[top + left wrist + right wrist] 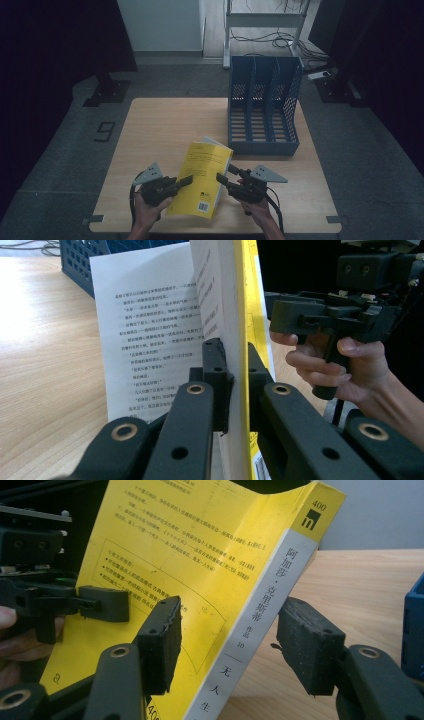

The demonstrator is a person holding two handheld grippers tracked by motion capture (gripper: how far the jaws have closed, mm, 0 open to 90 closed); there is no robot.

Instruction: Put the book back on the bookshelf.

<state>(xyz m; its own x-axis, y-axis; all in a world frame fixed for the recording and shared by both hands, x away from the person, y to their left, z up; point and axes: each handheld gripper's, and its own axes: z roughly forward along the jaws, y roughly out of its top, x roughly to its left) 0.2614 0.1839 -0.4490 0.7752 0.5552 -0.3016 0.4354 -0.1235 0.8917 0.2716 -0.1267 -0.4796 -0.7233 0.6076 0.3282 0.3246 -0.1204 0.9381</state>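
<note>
The yellow book (204, 177) stood nearly upright above the near edge of the table (165, 125), tilted a little, its long axis running up and away from both hands. The left gripper (234, 385) was clamped on it: in the left gripper view one pad pressed the white pages and the other the yellow cover, so the fore-edge side of the block sat pinched between the jaws while a loose printed page (145, 330) fanned off to the far side. The right gripper (235, 647) had not taken hold. In the right gripper view its jaws stood apart with the spine (270, 610) rising between them, slanting up to the right; the left-hand pad lay in front of the back cover and looked close to it, though contact could not be told, while the right-hand pad stood clear of the book's other face, with bare table showing in the gap. The spine therefore lay directly ahead of and between the right fingers, nearer their left pad, and its length crossed the jaw line almost squarely. By my judgement, the coming move turned on that: the right jaws needed only to close across the book's thickness at the spine, the side opposite the left grip. The blue file rack (264, 105) stood well beyond both grippers, on the right hand's side.
</note>
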